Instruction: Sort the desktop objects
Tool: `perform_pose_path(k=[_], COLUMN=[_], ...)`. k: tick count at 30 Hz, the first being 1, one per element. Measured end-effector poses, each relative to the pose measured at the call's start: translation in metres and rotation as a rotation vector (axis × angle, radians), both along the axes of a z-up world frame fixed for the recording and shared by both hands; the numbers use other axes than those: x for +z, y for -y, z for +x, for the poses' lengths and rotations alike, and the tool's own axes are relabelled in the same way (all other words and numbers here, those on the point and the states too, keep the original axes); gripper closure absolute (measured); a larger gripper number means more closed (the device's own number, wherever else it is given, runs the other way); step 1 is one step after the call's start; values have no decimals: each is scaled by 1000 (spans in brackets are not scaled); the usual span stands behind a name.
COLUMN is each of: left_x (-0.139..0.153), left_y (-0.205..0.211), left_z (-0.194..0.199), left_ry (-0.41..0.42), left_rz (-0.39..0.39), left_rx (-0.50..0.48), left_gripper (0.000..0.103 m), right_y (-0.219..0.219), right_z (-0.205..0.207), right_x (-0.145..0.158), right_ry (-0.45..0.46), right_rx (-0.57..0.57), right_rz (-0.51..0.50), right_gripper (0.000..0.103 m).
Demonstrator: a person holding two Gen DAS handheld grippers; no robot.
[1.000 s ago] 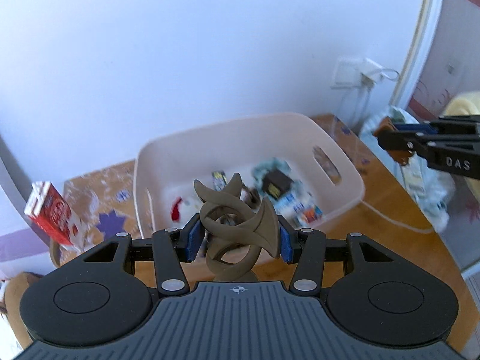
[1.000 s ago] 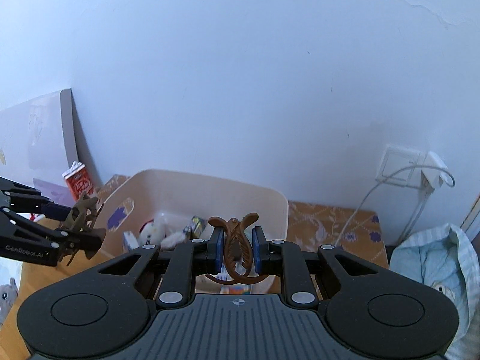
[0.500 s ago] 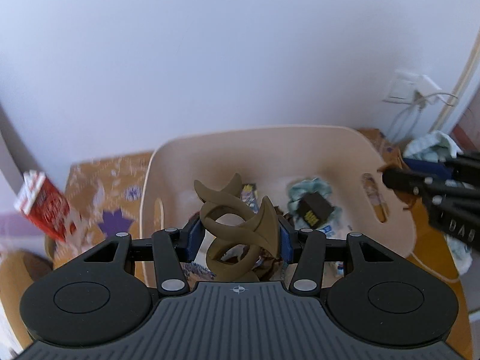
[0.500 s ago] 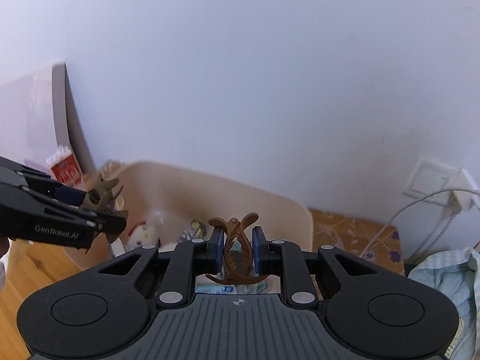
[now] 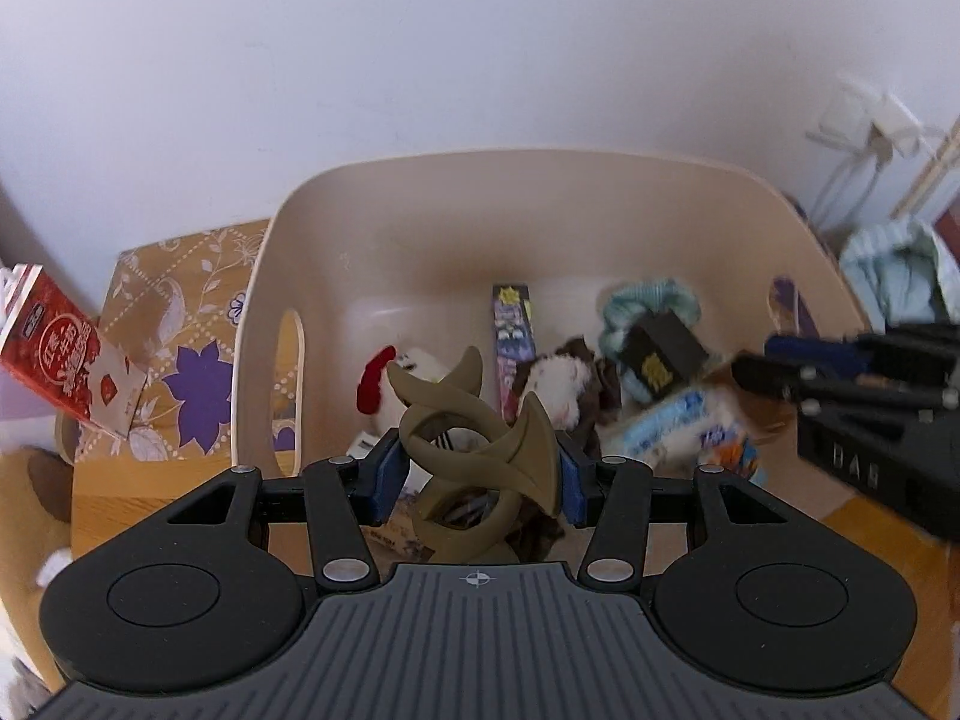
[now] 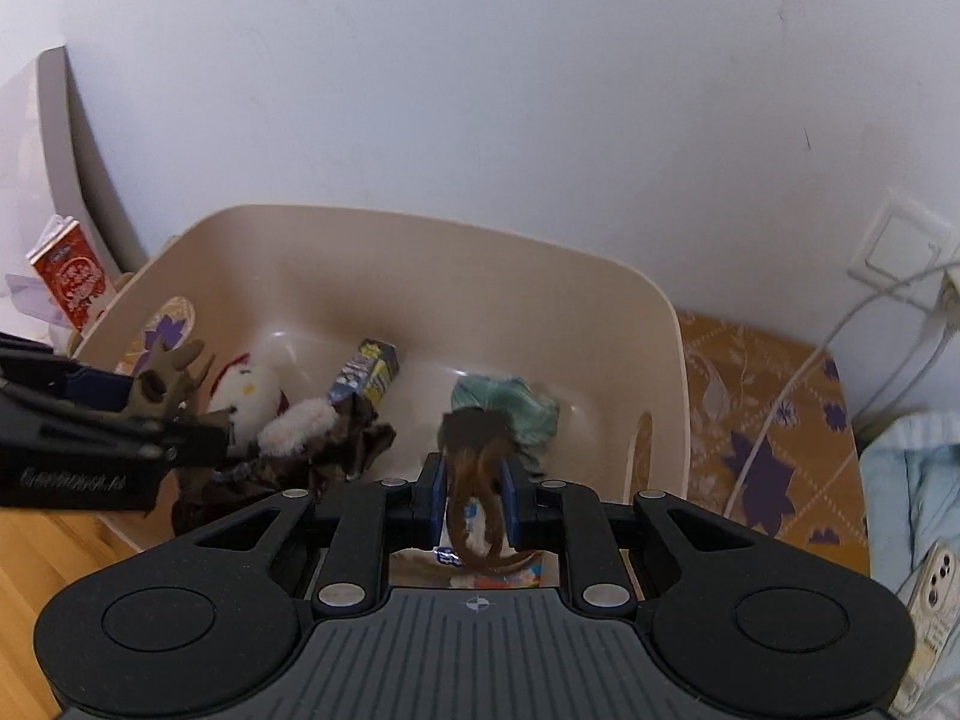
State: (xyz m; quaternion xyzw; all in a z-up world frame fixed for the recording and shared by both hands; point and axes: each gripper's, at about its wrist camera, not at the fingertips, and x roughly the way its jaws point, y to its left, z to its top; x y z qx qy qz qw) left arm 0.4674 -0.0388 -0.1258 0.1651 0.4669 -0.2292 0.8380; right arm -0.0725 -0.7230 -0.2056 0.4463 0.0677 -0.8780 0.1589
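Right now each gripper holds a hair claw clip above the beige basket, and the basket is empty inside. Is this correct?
Not quite. The left gripper holds the olive claw clip and the right gripper the brown claw clip over the beige basket, but the left wrist view shows it is not empty: a plush toy and teal scrunchie lie inside.

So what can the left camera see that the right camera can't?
Only the left wrist view shows the black box with yellow letters in the bin and the blue and white packet beside it.

Only the right wrist view shows the phone lying at the far right edge.

Both show the cream bin, the red carton outside it, the purple box, the white plush toy and the teal scrunchie. Both also show the left gripper shut on an olive hair claw and the right gripper shut on a brown hair claw.
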Motion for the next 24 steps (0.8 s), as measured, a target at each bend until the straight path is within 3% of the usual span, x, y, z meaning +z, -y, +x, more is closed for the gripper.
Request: perform_pose_path(k=[2,4,7,12,24], left_x=[0,2,12,24,49], left_y=[-1,-4,-8,-14,-45], left_z=[-2,-4,-6,-12,-35], left_ry=[15,34,57,69,61], left_rz=[13,2,-46,-86,-80], left_rx=[-3,4,8,-36,-72], left_gripper=[51,38,28,25,25], right_y=[0,-1,-4,-6,-10], right_z=[0,3,4,13,53], right_x=[1,4,11,19,48], right_ry=[-2,-17,-30,-38,-55], right_rx=[0,-4,-22,-56,-102], right_rz=[7,4,-4,-19,-37], right_gripper=[54,36,24,9,0])
